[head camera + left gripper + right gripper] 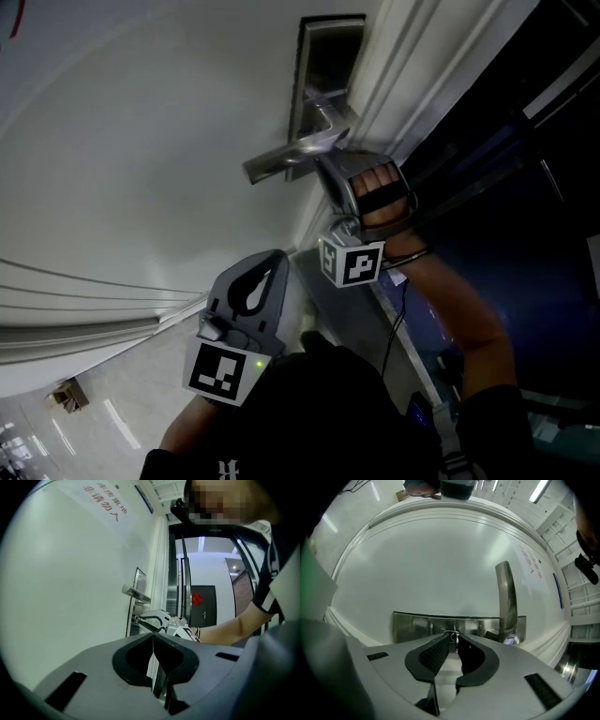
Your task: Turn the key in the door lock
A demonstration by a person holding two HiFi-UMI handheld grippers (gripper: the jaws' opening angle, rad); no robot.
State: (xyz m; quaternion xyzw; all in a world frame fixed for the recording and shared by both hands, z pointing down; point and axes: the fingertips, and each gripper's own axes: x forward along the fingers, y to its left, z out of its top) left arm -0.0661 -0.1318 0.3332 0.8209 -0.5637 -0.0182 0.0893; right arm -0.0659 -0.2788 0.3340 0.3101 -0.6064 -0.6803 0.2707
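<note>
The right tongs (454,641) are pinched on the small metal key (453,635). The key sits in the steel lock plate (410,626) on the white door (431,564), near the lever handle (506,592). The left tongs (153,637) hang well apart from the lock, with their tips pressed together and nothing between them.

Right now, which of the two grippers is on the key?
The right gripper, its jaws shut on the key at the lock plate. The left gripper hangs clear of the door, jaws together, empty.
</note>
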